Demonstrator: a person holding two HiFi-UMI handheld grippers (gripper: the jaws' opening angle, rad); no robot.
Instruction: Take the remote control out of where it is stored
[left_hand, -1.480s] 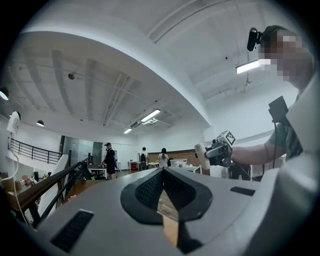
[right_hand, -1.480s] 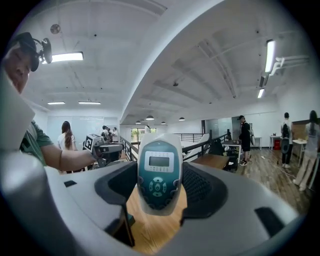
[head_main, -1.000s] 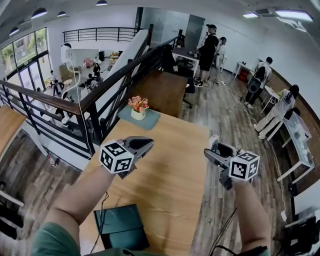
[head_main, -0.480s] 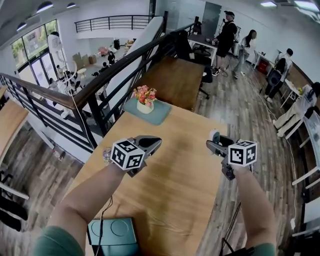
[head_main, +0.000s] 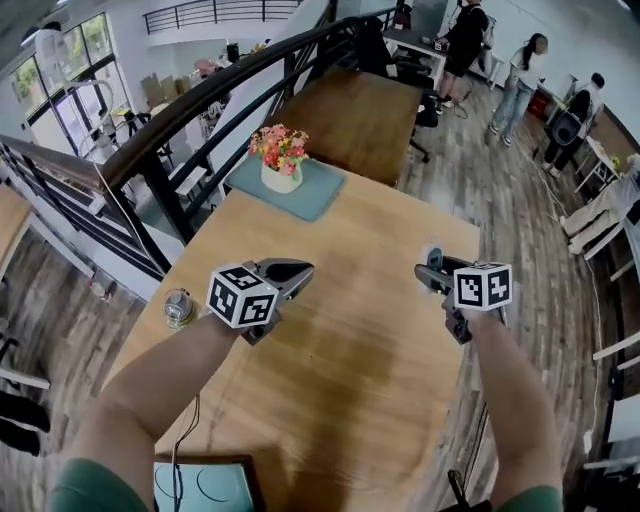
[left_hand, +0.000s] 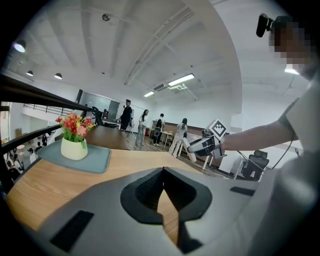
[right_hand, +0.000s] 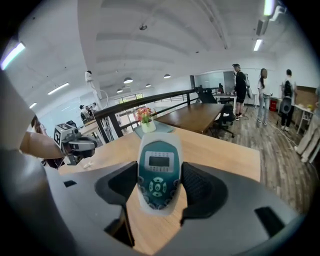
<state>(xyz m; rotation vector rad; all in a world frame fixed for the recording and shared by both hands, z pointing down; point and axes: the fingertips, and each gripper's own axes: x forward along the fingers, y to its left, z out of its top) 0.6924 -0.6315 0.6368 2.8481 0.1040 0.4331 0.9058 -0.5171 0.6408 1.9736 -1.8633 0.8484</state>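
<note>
The right gripper (right_hand: 159, 184) pinches the remote control (right_hand: 159, 161) by its sides above the tabletop (head_main: 350, 340), apparently already retrieved. The left gripper (head_main: 296, 272), pressed together and empty, hovers alongside.

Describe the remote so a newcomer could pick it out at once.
Start at the big wooden table and go to its right edge, where the right gripper hovers. The remote is clamped between its jaws. It has a white shell, a teal face and a small grey screen above round buttons; the left gripper is shut and empty.
</note>
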